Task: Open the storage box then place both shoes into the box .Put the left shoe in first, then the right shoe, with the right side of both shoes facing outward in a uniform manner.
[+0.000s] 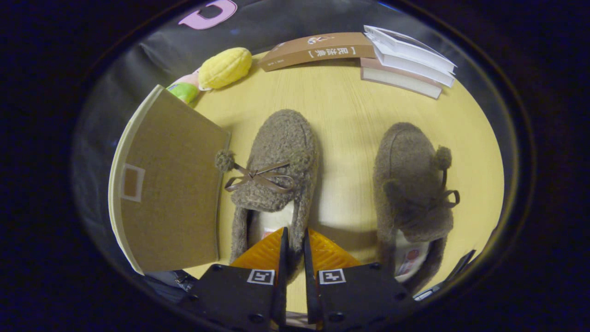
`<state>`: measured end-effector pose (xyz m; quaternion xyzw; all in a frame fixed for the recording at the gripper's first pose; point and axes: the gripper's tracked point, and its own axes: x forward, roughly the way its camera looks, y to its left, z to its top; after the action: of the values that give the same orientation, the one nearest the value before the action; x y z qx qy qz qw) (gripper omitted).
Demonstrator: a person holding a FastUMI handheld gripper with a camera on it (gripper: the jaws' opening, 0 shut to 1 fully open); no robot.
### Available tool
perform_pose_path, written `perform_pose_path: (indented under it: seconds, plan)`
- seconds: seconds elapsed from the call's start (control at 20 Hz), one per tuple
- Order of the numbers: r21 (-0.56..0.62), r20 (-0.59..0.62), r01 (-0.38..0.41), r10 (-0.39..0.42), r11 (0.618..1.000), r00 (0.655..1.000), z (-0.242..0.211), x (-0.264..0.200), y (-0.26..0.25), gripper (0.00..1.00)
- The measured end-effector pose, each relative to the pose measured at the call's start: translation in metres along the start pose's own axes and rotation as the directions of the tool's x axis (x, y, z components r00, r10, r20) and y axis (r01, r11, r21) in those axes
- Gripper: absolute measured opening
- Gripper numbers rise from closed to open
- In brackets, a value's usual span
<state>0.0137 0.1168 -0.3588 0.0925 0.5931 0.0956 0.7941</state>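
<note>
Between the claw (295, 246)'s nearly closed fingers sits the fuzzy left shoe (276, 175)'s heel wall, soft, light and squashy, so I'd pinch that rim firmly.

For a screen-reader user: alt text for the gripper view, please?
The gripper pinches the heel wall of the left brown fuzzy shoe on a wooden table. The other shoe lies alongside, a cardboard box flap opposite.

Both slippers, the left one (276, 175) and the right one (412, 184), look like curly brown fleece with thin, smooth ribbon bows. The storage box (170, 193) is matt cardboard, the table (341, 115) pale wood grain, the gripper's (295, 249) finger pads (267, 251) ribbed orange plastic.
</note>
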Motion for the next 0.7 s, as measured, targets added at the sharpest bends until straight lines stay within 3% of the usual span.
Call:
perform_pose_path:
  seconds: [0.05,0.15,0.45,0.7]
  plan:
    - [0.007,-0.016,0.002,-0.002,1.000,1.000,-0.0028,0.0019,-0.0014,0.21]
    - [0.008,-0.029,-0.011,0.011,1.000,1.000,-0.0017,0.0007,-0.0009,0.08]
    - [-0.011,0.019,0.007,-0.007,1.000,1.000,0.0010,0.0011,-0.0013,0.06]
    - [0.076,0.030,-0.036,0.034,0.996,0.999,0.0007,-0.0061,0.0017,0.05]
